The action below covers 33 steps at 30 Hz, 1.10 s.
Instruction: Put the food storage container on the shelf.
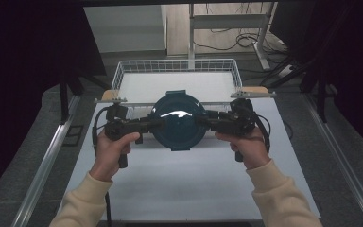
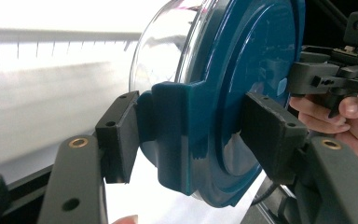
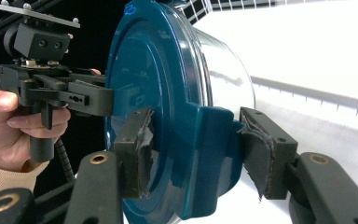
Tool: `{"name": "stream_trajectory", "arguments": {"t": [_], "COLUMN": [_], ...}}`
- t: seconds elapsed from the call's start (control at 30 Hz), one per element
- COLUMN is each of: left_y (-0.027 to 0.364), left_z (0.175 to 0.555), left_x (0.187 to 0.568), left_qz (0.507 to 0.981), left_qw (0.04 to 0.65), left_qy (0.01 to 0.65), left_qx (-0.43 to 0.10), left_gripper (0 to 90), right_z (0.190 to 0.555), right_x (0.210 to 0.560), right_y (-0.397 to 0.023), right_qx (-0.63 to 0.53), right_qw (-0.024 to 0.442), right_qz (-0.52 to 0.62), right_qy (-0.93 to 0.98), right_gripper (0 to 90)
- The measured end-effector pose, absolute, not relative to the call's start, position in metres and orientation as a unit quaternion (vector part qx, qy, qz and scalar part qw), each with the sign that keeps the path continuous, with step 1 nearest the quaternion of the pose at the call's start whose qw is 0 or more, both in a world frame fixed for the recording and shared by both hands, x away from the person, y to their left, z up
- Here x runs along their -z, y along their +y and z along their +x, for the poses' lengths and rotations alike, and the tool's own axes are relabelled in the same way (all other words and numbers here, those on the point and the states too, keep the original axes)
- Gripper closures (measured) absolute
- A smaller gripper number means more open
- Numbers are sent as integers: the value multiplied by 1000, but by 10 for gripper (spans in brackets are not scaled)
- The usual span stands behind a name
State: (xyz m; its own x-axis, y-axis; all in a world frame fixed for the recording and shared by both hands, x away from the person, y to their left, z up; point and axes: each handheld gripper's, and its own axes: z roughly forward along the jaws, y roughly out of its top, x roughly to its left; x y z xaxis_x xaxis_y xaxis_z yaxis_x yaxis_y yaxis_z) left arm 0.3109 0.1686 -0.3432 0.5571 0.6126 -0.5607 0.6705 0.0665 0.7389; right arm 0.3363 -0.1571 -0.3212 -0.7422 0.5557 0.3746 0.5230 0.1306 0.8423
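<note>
A round clear container with a dark teal lid (image 1: 177,126) hangs above the white table (image 1: 194,189), its lid toward the high camera. My left gripper (image 1: 157,124) comes in from the left. In the left gripper view the left gripper (image 2: 196,135) is shut on the lid's side latch (image 2: 177,140), one pad on each side of it. From the right, my right gripper (image 1: 202,122) clamps the opposite latch (image 3: 212,140). Seen in its own view, the right gripper (image 3: 198,154) has worn pads (image 3: 137,149) pressed against the lid (image 3: 154,70).
A white wire basket (image 1: 123,75) stands just behind the container at the table's far edge. Metal rails run along both sides of the table. Dark curtains and desk legs with cables lie beyond. The person's cream sleeves enter from the bottom.
</note>
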Motion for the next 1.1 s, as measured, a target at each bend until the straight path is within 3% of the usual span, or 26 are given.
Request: {"name": "stream_trajectory", "arguments": {"t": [0.67,1.1], "left_y": [178,184], "left_z": [368,420], "left_x": [297,315], "left_qz": [691,676], "left_qw": [556,541], "left_qy": [462,498], "left_qx": [8,55], "left_gripper": [396,395], "right_z": [394,445], "right_x": [280,294], "right_y": [-149,-142], "right_qx": [-564,-541], "right_qw": [15,-16], "right_qz": [349,388], "right_qy": [748,746], "right_gripper": [466,465]}}
